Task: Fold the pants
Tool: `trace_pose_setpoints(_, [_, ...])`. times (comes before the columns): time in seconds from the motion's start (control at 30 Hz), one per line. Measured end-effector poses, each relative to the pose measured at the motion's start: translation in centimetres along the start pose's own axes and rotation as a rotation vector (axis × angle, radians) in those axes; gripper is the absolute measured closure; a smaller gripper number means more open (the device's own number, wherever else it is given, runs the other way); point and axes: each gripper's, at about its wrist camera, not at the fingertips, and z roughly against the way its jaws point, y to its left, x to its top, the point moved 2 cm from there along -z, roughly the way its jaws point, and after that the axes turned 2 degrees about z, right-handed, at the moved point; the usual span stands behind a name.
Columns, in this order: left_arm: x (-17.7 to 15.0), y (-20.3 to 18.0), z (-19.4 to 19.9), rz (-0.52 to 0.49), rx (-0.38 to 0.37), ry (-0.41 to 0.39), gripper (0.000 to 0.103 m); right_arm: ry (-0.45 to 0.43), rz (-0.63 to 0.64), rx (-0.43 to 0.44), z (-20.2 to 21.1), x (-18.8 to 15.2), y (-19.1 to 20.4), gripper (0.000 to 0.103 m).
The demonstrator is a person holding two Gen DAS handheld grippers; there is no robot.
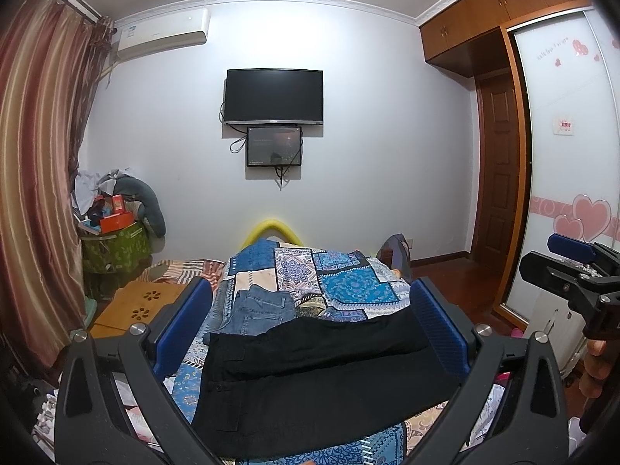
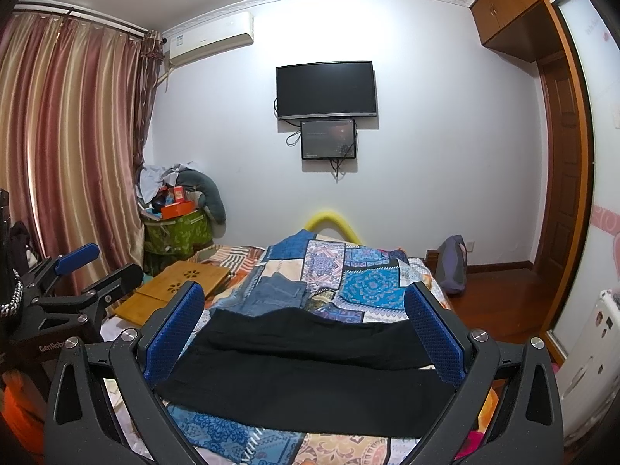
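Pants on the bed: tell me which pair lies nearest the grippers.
The black pants, spread across the patchwork quilt just ahead of both grippers. The blue jeans lie folded farther back, behind the black pair.

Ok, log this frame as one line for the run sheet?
stage: pre-grasp | left claw: open, empty | right claw: open, empty | black pants: flat on patchwork bedspread | jeans: behind them
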Motion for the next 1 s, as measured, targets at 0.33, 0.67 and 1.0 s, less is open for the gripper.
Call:
trace_pose_setpoints(0.33, [-0.1, 0.3, -0.3, 0.002, 0.006, 0.004, 0.000, 0.022, -0.007, 0.005, -1.1, -0.5, 0.0, 0.000])
trace_pose_setpoints(0.67, [-0.7, 2.2, -5.5, -0.011, 0.041, 0.070, 0.000, 0.086, -0.033, 0.013, -5.0, -1.7, -1.7, 0.000])
trace_pose_setpoints(1.0, [-2.3, 7.3, -16.8, -0.022, 0.124, 0.216, 0.000, 0.182, 0.073, -0.058, -12.8, -3.6, -4.1, 0.000])
